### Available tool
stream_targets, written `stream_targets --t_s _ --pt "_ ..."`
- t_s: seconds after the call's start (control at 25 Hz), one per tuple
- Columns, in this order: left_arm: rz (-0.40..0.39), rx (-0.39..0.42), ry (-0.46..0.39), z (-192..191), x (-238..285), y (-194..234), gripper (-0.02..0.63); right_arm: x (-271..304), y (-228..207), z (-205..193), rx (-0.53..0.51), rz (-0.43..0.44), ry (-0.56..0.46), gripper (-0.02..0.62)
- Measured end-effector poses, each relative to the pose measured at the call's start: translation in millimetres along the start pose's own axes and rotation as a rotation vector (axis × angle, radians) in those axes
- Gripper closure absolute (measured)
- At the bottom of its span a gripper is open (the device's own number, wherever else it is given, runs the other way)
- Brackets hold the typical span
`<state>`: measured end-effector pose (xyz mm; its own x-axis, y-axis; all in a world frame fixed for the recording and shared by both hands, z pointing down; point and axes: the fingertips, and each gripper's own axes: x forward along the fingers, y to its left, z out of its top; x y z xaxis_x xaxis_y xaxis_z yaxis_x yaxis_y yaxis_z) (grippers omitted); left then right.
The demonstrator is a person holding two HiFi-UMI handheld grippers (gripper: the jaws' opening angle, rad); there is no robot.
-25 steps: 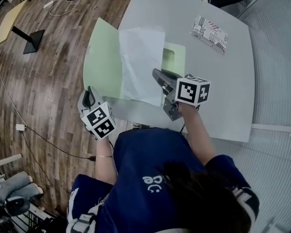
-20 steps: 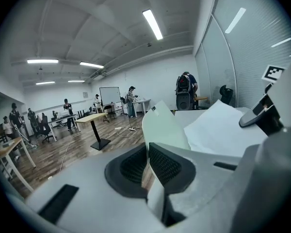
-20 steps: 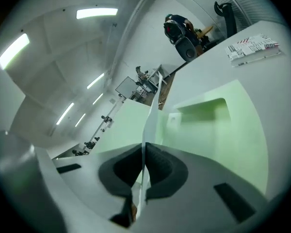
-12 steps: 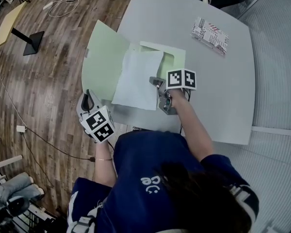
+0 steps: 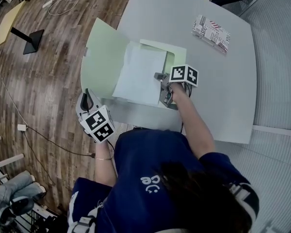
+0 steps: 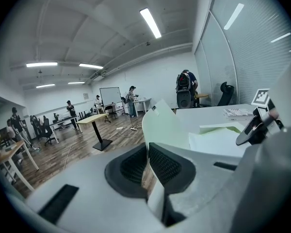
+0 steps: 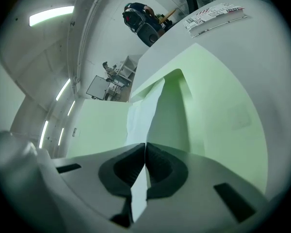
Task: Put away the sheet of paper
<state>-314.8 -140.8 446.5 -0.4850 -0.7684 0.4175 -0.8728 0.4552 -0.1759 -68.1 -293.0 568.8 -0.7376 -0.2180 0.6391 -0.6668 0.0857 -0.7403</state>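
Observation:
An open pale green folder lies at the near left of the grey table, its left cover sticking out past the table's edge. My left gripper is shut on that cover's near edge; in the left gripper view the green card runs up from between the pads. The white sheet of paper lies inside the folder, over its fold. My right gripper is shut on the sheet's near right edge, low over the folder's right half; the sheet is pinched between the black pads.
A printed booklet lies at the table's far right. Left of the table is wooden floor with a small yellow table and a cable. In the left gripper view, people and desks stand far off in the room.
The right gripper has come down and rolled, and the sheet, raised a second ago, now lies flat in the folder. The left gripper has stayed in place on the cover.

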Motion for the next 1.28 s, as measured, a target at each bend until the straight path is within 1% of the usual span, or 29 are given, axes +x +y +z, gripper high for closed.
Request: stream_targets --t_s 0.12,0.2,0.32,0.48,0.56,0.64,0.72,0.84,0.88,0.96,1.04,1.12,1.2,1.28 --pt "0.000 -0.011 0.000 2 -1 0 0.592 3 -4 4 -0.005 -0.016 -0.003 0.586" --pt "-0.003 -0.007 -0.001 3 -1 -3 0.592 3 -3 13 -0.028 0.004 -0.039 0.586" --pt "-0.006 -0.019 0.004 0 0 -3 0.592 4 4 26 -0.113 0.026 -0.103 0.586" --pt "-0.015 -0.020 0.003 0 0 1 0.592 5 8 38 -0.254 -0.018 -0.181 0.586" --pt "-0.017 -0.018 0.001 0 0 0 0.592 6 8 39 -0.317 -0.032 -0.187 0.586" --pt "-0.013 -0.013 -0.002 1 -1 0 0.592 7 8 37 -0.347 -0.053 -0.177 0.586" --pt "-0.011 -0.007 -0.006 2 -2 -1 0.592 7 4 34 -0.336 -0.110 -0.158 0.586" --pt "-0.008 -0.001 -0.011 5 -3 -1 0.592 4 -7 23 -0.255 -0.227 -0.113 0.584" --pt "-0.008 0.000 -0.012 5 -4 -1 0.592 4 -9 19 -0.245 -0.257 -0.101 0.586" --pt "-0.012 0.004 -0.016 5 -5 -2 0.592 3 -15 12 -0.250 -0.332 -0.076 0.586" --pt "-0.018 0.007 -0.021 5 -5 -2 0.592 -2 -24 9 -0.264 -0.440 -0.063 0.584" --pt "-0.022 0.006 -0.026 5 -6 -3 0.592 -10 -32 10 -0.294 -0.545 -0.070 0.520" --pt "-0.026 0.005 -0.031 5 -7 -3 0.592 -19 -37 11 -0.313 -0.604 -0.090 0.532" --pt "-0.030 0.006 -0.037 6 -8 -2 0.592 -28 -39 13 -0.309 -0.633 -0.117 0.555"
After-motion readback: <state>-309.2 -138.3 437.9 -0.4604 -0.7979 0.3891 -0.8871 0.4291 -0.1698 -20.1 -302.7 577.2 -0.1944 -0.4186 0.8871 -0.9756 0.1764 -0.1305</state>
